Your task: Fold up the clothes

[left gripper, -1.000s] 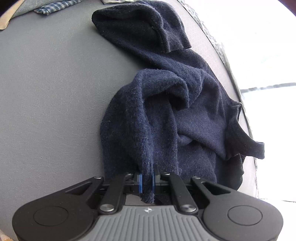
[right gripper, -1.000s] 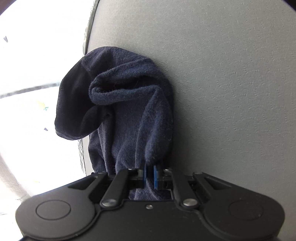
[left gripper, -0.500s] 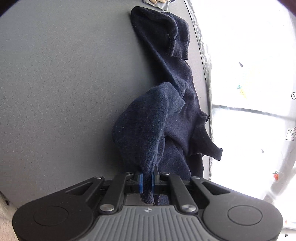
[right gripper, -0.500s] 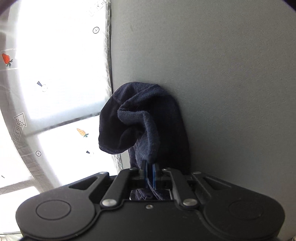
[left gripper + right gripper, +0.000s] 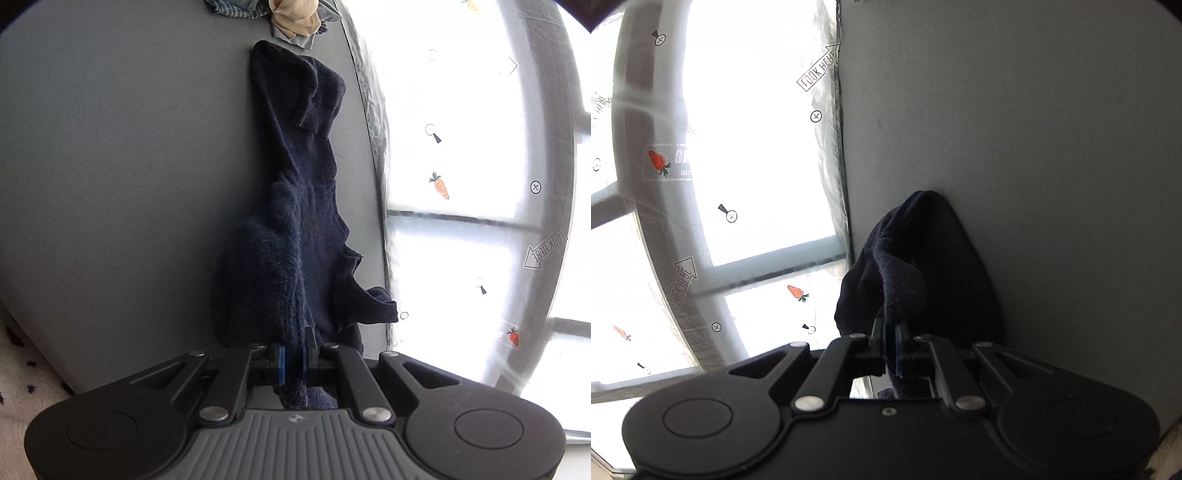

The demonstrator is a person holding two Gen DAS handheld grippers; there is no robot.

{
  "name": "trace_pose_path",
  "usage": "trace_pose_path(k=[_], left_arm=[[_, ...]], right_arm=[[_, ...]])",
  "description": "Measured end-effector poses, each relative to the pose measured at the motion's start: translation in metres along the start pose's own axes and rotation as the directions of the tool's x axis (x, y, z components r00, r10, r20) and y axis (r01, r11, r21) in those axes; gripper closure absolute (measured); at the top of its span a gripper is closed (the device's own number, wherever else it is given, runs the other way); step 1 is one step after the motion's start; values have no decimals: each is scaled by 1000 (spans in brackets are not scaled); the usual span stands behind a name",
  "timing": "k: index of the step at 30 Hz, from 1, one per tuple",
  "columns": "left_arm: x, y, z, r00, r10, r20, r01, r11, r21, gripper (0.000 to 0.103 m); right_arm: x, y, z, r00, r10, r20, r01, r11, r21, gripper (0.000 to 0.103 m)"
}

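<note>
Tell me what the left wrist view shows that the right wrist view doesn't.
Only left wrist: the heap of other clothes at the table's far end, and the navy garment stretched out along the table edge.
Only right wrist: the right gripper pinching a bunched fold.
Both: the navy garment, the grey table, a shut gripper clamping cloth (left gripper), the bright printed sheet.

The clear printed sheet (image 5: 461, 155) beside the tabletop carries arrow labels (image 5: 546, 248) reading "LOOK HERE". The same arrows (image 5: 681, 282) show in the right view; white lettering beside a strawberry there is unreadable.
</note>
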State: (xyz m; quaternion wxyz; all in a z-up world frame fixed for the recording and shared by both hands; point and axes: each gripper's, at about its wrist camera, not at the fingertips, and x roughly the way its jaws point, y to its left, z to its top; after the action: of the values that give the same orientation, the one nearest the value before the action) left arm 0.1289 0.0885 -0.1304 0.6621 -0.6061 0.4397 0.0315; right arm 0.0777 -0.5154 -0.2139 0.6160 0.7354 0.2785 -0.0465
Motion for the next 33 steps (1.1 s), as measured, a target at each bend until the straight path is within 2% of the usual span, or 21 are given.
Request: trace_pose_path(k=[2,3,5,6,7,9,10,11,13,15,17,20,22,24,26,28,31,33], left_arm=[[-6,5,-1,1000,20,-12,-20,1000,0,95],[-4,11,-1,998,57,-9,-57,998,8,95],[6,29,1,985,171,-18,-171,985,4,95],[17,41,2,971,234,-43,-234,972,8,94],[29,54,3,953,294,-79,-293,956,19,93],[47,78,4,909,383,-167,-388,922,4,93],[50,85,3,897,399,-189,-410,912,-18,93],[51,89,3,894,396,-210,-410,912,-28,91],[48,84,6,904,373,-209,-385,923,-20,86],[38,70,6,917,360,-173,-365,931,4,84],[33,63,8,932,329,-152,-331,944,11,83],[24,42,16,970,212,-123,-212,977,12,82],[18,26,20,988,120,-95,-117,992,39,81],[27,11,25,993,65,-99,-62,998,34,81],[42,4,32,989,10,-149,-15,999,-30,82],[51,-6,37,988,-40,-151,32,998,-57,82],[61,-31,44,991,-12,-136,13,1000,10,81],[81,-46,51,987,-7,-161,12,1000,28,81]], right_arm=[[-6,1,-5,1000,-17,9,17,1000,-27,98],[-6,-2,-8,998,-54,14,55,997,-50,98],[-2,-12,-10,989,-147,19,148,985,-84,98],[3,-18,-10,979,-202,18,202,975,-92,98],[14,-29,-9,955,-296,-5,294,949,-119,98],[29,-43,-12,899,-438,-22,424,881,-208,96],[33,-45,-15,874,-487,-14,469,849,-242,92],[37,-45,-19,847,-531,-2,512,817,-266,92],[42,-41,-26,839,-544,7,524,805,-280,90],[46,-33,-29,856,-517,16,501,821,-273,83],[50,-23,-29,874,-485,17,473,844,-254,82],[52,-18,-27,917,-400,-17,391,903,-177,82],[61,-15,-26,933,-360,-28,352,924,-149,82],[58,-10,-25,944,-329,-34,322,937,-135,83],[58,-11,-25,955,-292,-57,286,954,-90,83],[69,-11,-21,964,-250,-90,248,968,-28,84],[83,0,-18,972,-216,-95,216,976,-16,83],[94,11,-14,974,-205,-95,204,979,-25,82]])
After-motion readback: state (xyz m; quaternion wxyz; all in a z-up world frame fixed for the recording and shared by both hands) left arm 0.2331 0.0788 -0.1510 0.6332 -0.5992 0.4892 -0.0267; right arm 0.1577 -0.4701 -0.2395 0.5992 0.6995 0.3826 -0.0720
